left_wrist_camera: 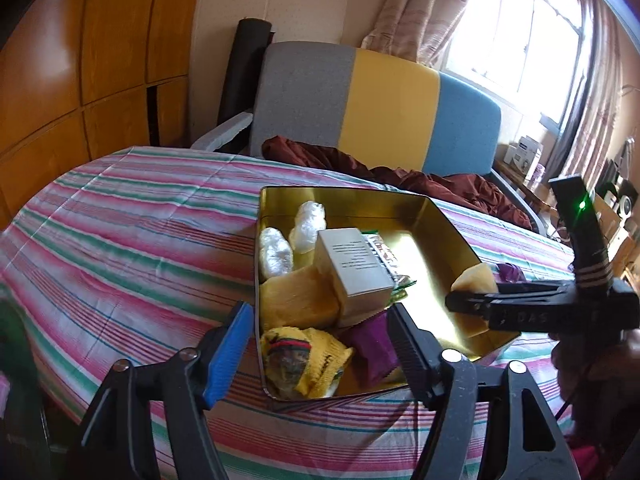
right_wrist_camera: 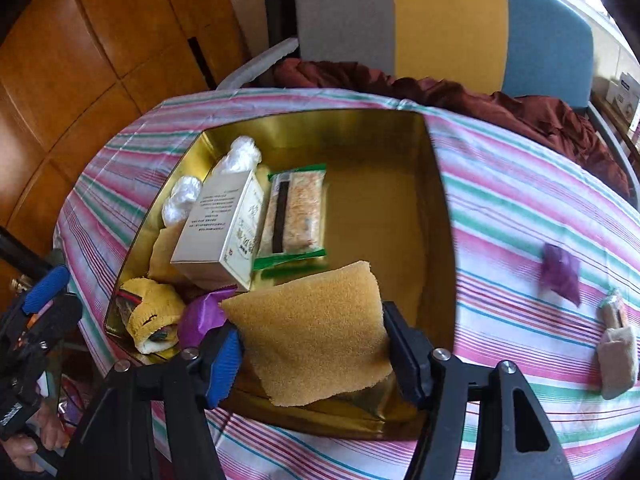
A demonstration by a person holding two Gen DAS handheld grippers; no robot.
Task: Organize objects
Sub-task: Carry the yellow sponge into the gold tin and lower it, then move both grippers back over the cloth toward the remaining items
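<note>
A gold tin box [left_wrist_camera: 452, 224] [right_wrist_camera: 440, 184] sits on a striped tablecloth. Inside it lie a white carton [left_wrist_camera: 356, 268] [right_wrist_camera: 220, 232], a green-edged snack packet [right_wrist_camera: 296, 216], clear plastic bundles [left_wrist_camera: 276, 248], a yellow cloth [left_wrist_camera: 296, 300], a yellow knit piece [left_wrist_camera: 308, 360] and a purple wrapper [left_wrist_camera: 372, 344]. My right gripper [right_wrist_camera: 312, 344] is shut on a tan sponge [right_wrist_camera: 316, 328] [left_wrist_camera: 476, 280] and holds it over the box's near right part. My left gripper [left_wrist_camera: 320, 344] is open and empty at the box's near edge.
A purple wrapper [right_wrist_camera: 560, 272], a small snack packet [right_wrist_camera: 614, 312] and a beige pad [right_wrist_camera: 616, 360] lie on the cloth right of the box. A grey-yellow-blue chair [left_wrist_camera: 384, 108] with a maroon cloth [left_wrist_camera: 400, 172] stands behind the table. Wooden cabinets stand at left.
</note>
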